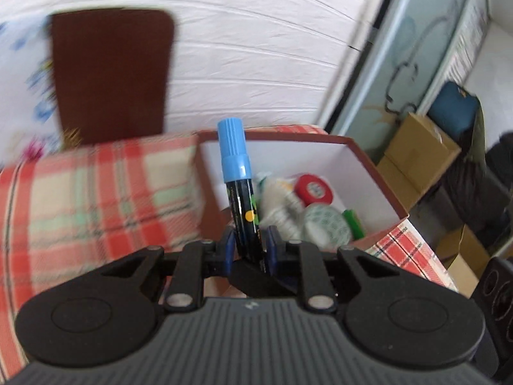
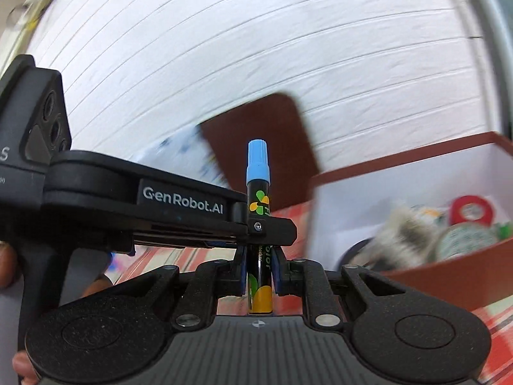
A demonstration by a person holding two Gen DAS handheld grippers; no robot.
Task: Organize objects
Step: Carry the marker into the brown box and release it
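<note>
A black marker with a blue cap (image 1: 239, 186) stands upright, held by both grippers at once. My left gripper (image 1: 248, 243) is shut on its lower barrel. In the right wrist view my right gripper (image 2: 260, 272) is shut on the marker (image 2: 258, 199) lower down, and the left gripper (image 2: 266, 224) reaches in from the left and clamps it just above. Behind sits an open brown box with white inner walls (image 1: 368, 173), (image 2: 352, 199). It holds a red tape roll (image 1: 312, 189), a patterned tape roll (image 1: 327, 226), a green item (image 1: 352, 223) and other small things.
A red plaid cloth (image 1: 89, 199) covers the table. The brown box lid (image 1: 112, 73) leans upright against the white wall behind. Cardboard boxes (image 1: 416, 160) and a blue bag (image 1: 452, 109) stand on the floor to the right of the table.
</note>
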